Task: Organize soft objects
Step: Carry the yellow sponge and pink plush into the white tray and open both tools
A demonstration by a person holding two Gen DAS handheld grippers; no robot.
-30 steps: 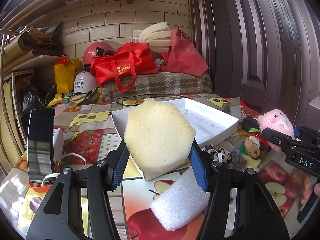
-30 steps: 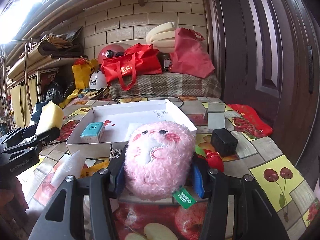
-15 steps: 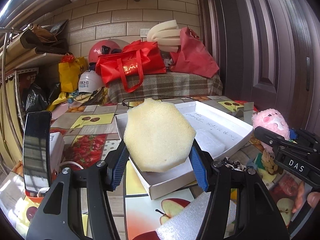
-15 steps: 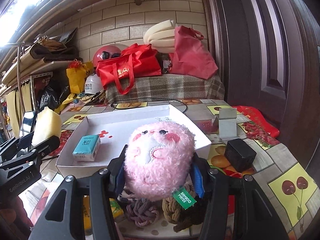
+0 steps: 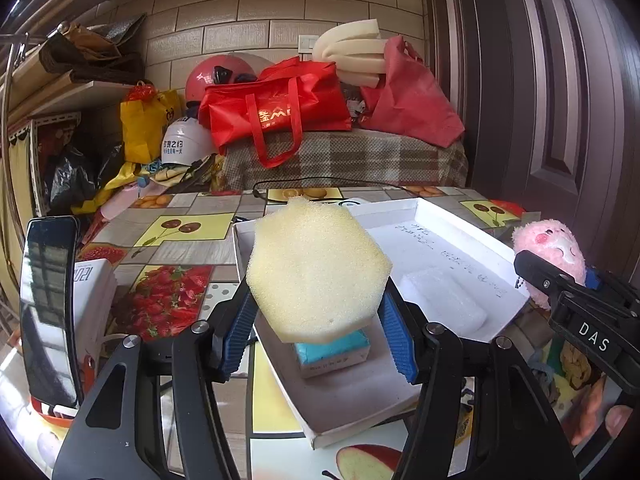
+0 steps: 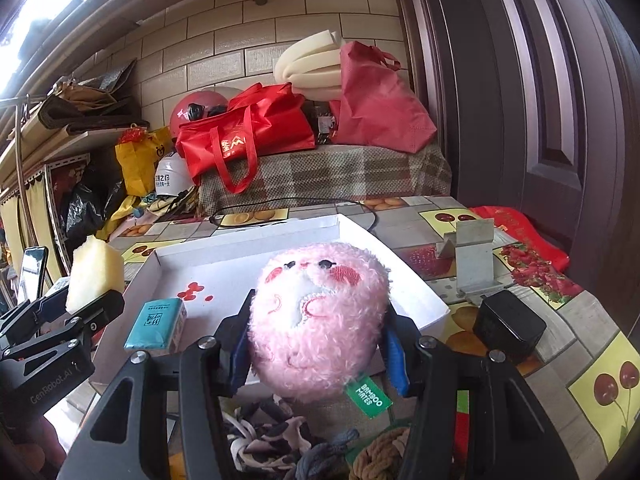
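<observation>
My left gripper [image 5: 318, 334] is shut on a pale yellow hexagonal sponge [image 5: 316, 270], held in the air above the near left end of a shallow white box [image 5: 472, 220]. In the box lie a teal tissue pack [image 5: 334, 350] and a white foam block [image 5: 444, 300]. My right gripper [image 6: 316, 354] is shut on a pink plush toy [image 6: 318, 316] with a green tag, just in front of the box's [image 6: 424, 292] near rim. The right wrist view shows the sponge [image 6: 94, 276] at far left and the tissue pack [image 6: 158, 322] inside the box.
Knotted fabric scrunchies [image 6: 280, 440] lie on the fruit-print tablecloth under the plush. A black block [image 6: 508, 326] and a grey stand [image 6: 474, 264] sit right of the box. A phone [image 5: 48, 304] stands at left. Red bags [image 5: 276, 108] pile up behind the table.
Both grippers moved forward toward the box with their loads. The sponge now hangs over the box's near end, and the plush has come up to the box's rim.
</observation>
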